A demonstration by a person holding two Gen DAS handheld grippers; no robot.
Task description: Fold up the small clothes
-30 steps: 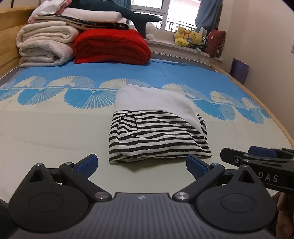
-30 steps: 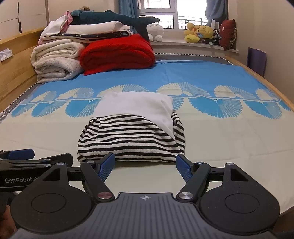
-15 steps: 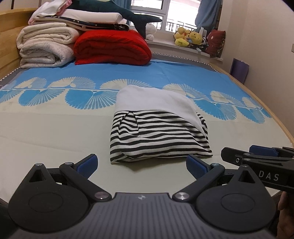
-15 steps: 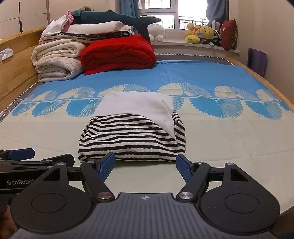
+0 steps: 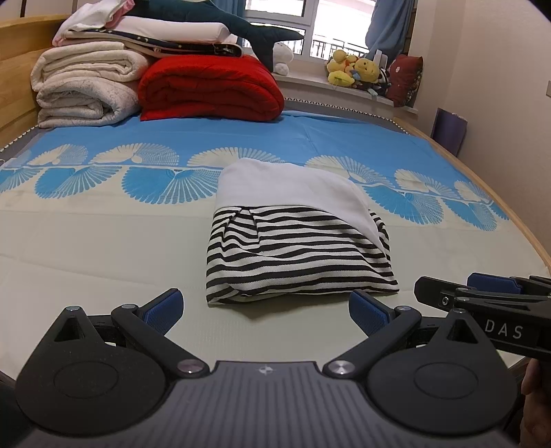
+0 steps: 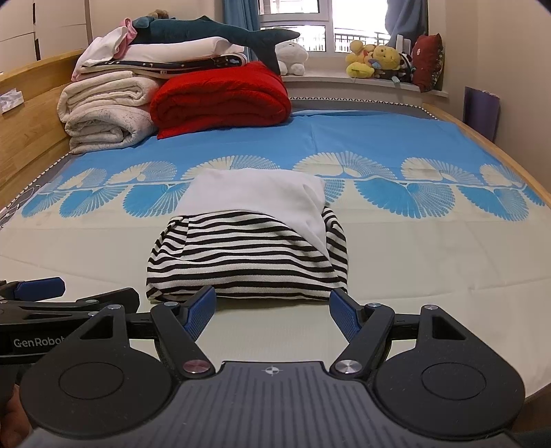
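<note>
Both hand-held grippers (image 5: 265, 312) (image 6: 272, 312) released, empty; folded striped garment (image 5: 296, 255) on bed (image 5: 86, 248).

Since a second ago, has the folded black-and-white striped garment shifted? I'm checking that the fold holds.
No. The striped garment sits at the same spot below the blue fan-pattern band on the bed sheet.

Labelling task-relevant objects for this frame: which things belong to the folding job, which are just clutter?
Job:
- folded striped garment
- left gripper, jaws open, empty
- right gripper, jaws open, empty
- bed sheet, work surface

Lying about:
- red blanket
- cream blankets
- shark plush
- soft toys on windowsill
</note>
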